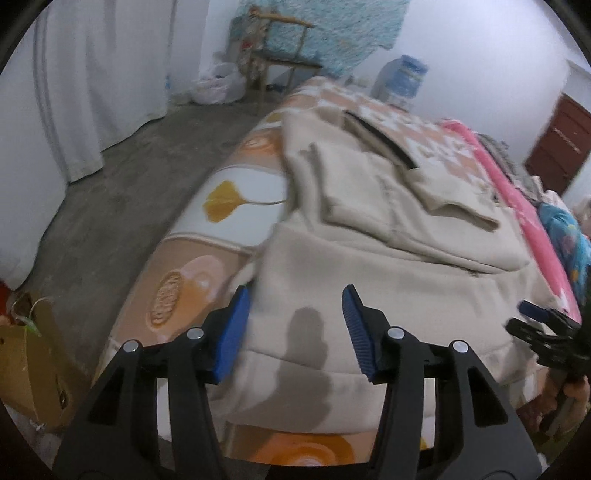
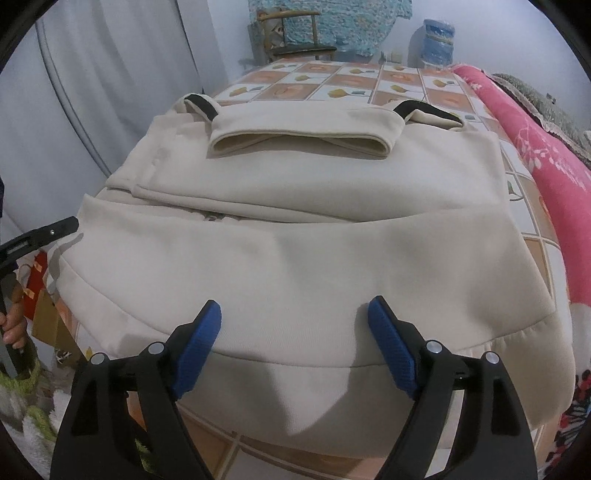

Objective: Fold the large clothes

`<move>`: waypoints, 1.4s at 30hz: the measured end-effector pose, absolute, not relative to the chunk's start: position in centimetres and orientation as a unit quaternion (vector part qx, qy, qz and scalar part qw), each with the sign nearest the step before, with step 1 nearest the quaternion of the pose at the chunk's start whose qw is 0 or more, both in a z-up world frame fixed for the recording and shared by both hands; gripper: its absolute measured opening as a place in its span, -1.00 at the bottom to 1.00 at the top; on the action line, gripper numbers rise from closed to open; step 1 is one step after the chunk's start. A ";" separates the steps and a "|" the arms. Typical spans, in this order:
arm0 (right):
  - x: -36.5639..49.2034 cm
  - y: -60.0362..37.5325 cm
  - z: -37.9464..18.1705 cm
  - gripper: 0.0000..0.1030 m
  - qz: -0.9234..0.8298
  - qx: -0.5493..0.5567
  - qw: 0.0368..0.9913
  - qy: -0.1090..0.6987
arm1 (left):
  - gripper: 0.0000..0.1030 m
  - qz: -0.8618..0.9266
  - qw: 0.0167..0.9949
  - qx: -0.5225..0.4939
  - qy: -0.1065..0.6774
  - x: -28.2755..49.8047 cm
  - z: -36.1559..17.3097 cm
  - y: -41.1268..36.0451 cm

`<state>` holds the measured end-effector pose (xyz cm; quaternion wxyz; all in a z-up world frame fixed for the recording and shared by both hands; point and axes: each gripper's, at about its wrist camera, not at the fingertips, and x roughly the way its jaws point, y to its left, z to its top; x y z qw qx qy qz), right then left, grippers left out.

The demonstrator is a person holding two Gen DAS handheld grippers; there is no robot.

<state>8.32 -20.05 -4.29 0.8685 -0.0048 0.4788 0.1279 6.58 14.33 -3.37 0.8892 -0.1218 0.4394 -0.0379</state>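
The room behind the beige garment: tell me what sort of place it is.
Probably a bedroom in a home: the garment lies on a bed with a flower-patterned sheet, a pink blanket beside it, a wooden chair by the wall.

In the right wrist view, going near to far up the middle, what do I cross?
Right gripper → cream garment's hem band → crossed sleeves → folded cuff → tiled-print bed cover → wooden chair.

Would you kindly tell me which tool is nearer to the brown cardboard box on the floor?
Left. The left tool hangs over the cream sweatshirt's near-left hem, by the box. The right tool is further along the hem.
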 end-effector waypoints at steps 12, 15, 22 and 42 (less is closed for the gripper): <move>8.5 -20.0 -4.3 0.56 0.129 -0.007 0.868 0.479 | -0.17 -0.149 0.883 -0.192 0.402 6.0 -2.4 15.7; 8.5 -20.0 -4.3 0.56 0.128 -0.010 0.868 0.479 | -0.17 -0.162 0.879 -0.196 0.404 6.4 -2.4 15.7; 8.6 -19.9 -4.3 0.56 0.127 -0.009 0.868 0.480 | -0.23 -0.171 0.865 -0.226 0.414 7.8 -3.8 15.7; 6.7 -23.8 -2.5 0.48 0.125 0.046 0.884 0.448 | -0.65 -0.001 0.908 0.107 0.404 6.8 -3.0 7.6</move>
